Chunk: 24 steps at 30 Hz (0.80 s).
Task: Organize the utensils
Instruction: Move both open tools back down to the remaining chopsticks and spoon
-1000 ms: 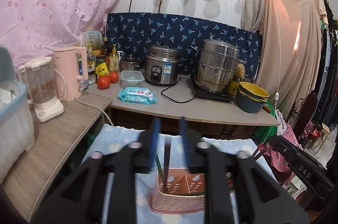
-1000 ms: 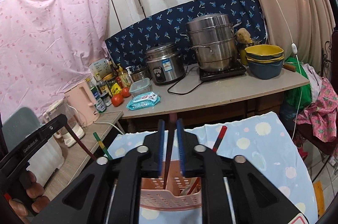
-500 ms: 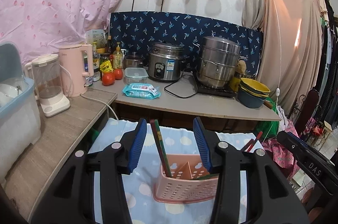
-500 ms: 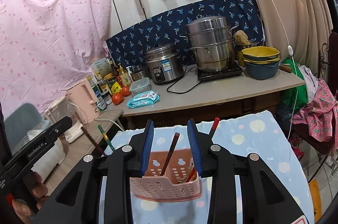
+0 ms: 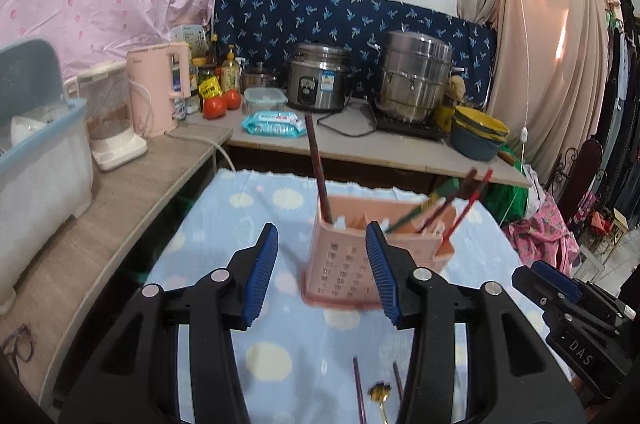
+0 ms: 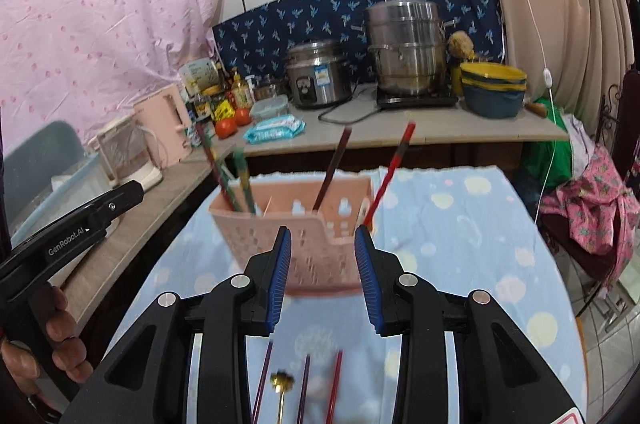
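Left hand-held gripper (image 5: 322,270) half-open, nothing between the pads. Right hand-held gripper (image 6: 322,274) narrower, also empty. Both sets of jaws have just been opening.

Pink caddy (image 6: 296,228) stands upright on the blue dotted cloth (image 6: 460,224), just beyond both grippers and apart from them. Dark chopstick (image 5: 318,175) stands near-vertical in its left end in the left view; red chopstick (image 6: 390,171) and the others lean out over the rim.

Loose chopsticks (image 6: 304,388) and a gold spoon (image 6: 282,384) lie on the cloth under the right gripper, long axes pointing toward the caddy. The gripper's own arms partly hide them.

Worktop (image 5: 120,191) runs close along the left cloth edge, with kettle (image 5: 156,87) and blender (image 5: 110,119). The cloth is open on the right in the right view.
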### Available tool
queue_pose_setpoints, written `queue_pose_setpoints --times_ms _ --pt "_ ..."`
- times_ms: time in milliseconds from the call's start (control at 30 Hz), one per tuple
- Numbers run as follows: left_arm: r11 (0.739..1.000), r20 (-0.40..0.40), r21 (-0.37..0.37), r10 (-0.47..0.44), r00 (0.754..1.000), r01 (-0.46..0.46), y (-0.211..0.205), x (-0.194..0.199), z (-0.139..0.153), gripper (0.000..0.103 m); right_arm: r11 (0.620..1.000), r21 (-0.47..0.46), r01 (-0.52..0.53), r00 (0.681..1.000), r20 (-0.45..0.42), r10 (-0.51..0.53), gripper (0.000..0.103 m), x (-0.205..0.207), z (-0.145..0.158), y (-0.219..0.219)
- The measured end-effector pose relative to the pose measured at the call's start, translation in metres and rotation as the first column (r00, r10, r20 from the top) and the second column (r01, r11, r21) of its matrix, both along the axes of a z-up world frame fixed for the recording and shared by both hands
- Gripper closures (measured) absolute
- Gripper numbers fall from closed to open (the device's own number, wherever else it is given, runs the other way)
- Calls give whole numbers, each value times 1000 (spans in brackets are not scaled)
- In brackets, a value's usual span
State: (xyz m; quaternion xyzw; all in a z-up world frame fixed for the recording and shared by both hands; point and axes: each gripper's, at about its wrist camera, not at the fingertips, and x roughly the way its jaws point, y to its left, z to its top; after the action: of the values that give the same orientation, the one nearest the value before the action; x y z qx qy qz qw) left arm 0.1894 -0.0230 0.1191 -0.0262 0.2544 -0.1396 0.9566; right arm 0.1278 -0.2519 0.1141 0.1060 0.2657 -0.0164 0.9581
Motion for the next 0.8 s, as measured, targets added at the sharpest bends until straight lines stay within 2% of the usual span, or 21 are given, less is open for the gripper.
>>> queue_pose_setpoints --times_ms 333,467,533,800 --pt "999 -148 35 -14 989 19 14 -54 -68 60 1000 -14 -16 987 -161 14 69 -62 -66 25" --pt "997 -228 69 -28 973 45 13 -77 -102 60 999 -42 -8 975 -222 -1 69 -90 -92 33" --pt "994 -268 82 -44 962 68 9 -88 -118 60 1000 -24 -4 969 -247 -2 69 -103 -103 36" --pt "986 -374 100 -89 923 136 -3 -120 -158 60 1000 9 2 944 -330 1 69 -134 -141 45"
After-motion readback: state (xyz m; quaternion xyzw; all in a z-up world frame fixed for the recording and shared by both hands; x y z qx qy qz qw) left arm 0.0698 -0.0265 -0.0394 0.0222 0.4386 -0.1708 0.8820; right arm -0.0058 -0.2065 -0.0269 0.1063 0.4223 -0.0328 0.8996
